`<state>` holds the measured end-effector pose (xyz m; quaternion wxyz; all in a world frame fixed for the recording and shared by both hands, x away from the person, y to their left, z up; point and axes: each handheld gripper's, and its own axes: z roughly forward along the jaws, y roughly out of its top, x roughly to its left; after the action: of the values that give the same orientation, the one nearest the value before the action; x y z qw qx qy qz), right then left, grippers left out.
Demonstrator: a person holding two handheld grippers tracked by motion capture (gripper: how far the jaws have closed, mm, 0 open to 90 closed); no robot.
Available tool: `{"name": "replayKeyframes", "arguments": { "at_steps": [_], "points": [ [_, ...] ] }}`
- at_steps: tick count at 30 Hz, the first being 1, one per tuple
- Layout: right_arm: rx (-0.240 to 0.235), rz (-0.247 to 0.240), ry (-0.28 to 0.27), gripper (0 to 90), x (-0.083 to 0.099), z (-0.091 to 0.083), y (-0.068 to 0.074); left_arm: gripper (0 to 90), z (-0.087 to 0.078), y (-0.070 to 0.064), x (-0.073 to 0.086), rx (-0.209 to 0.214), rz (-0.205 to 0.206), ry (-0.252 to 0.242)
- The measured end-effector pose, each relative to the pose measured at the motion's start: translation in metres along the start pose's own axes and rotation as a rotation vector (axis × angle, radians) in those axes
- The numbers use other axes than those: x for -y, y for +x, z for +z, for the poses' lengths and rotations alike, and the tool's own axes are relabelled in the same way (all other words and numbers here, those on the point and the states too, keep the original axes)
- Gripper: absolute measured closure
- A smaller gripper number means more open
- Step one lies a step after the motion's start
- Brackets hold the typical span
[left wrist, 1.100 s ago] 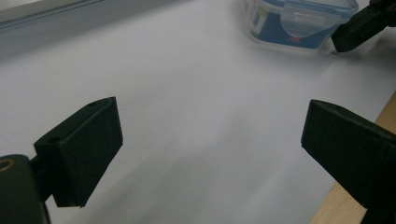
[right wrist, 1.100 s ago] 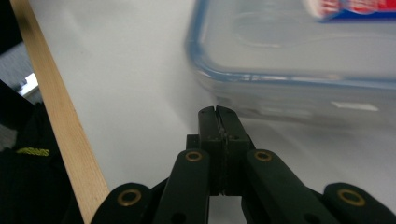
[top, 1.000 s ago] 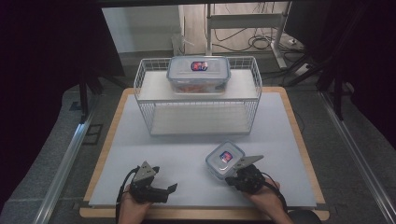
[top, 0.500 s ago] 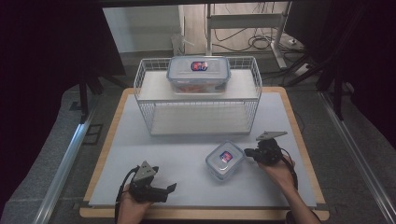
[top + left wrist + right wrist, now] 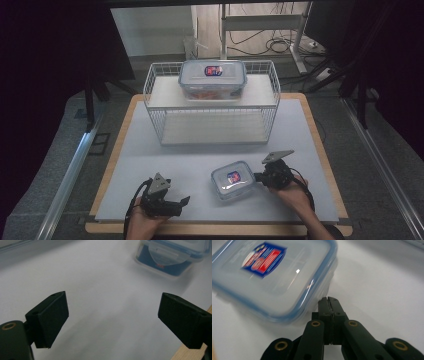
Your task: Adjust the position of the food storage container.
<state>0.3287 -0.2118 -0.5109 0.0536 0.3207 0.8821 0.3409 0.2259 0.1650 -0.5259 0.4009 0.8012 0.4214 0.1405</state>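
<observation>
On the white table mat [image 5: 150, 150], a wire basket [image 5: 165, 100] stands beyond a small container [image 5: 231, 179].

The small food container [image 5: 231, 180] is lying flat and upright on the white table mat [image 5: 200, 150], well in front of the wire basket [image 5: 212, 100] and a little to the right of that basket's middle, turned slightly askew to the basket's front edge. It is showing a clear, rounded-rectangle body with a translucent snap-on lid edged in blue, and the lid is sitting closed with a red-and-blue label at its centre. In the left gripper view one of its side latch flaps [image 5: 163, 253] is lying folded down against a dark blue band on the wall.
</observation>
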Motion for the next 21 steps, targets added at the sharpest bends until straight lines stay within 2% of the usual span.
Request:
{"name": "replayKeyframes", "arguments": {
  "at_steps": [7, 15, 18, 21],
  "points": [
    [-0.036, -0.017, 0.008, 89.8, 0.006, -0.003, 0.02, 12.1, -0.003, 0.005, 0.001, -0.005, -0.034, -0.01],
    [-0.073, -0.061, 0.005, 89.7, 0.003, 0.004, 0.044, 12.9, -0.004, 0.008, 0.002, -0.001, -0.044, -0.011],
    [-0.062, -0.07, 0.006, 89.6, 0.002, 0.005, 0.047, 12.9, -0.005, 0.008, 0.003, -0.002, -0.042, -0.009],
    [-0.045, -0.067, -0.012, 87.7, 0.002, 0.0, 0.045, 13.1, -0.007, 0.01, 0.004, -0.011, -0.035, -0.007]
  ]
}}
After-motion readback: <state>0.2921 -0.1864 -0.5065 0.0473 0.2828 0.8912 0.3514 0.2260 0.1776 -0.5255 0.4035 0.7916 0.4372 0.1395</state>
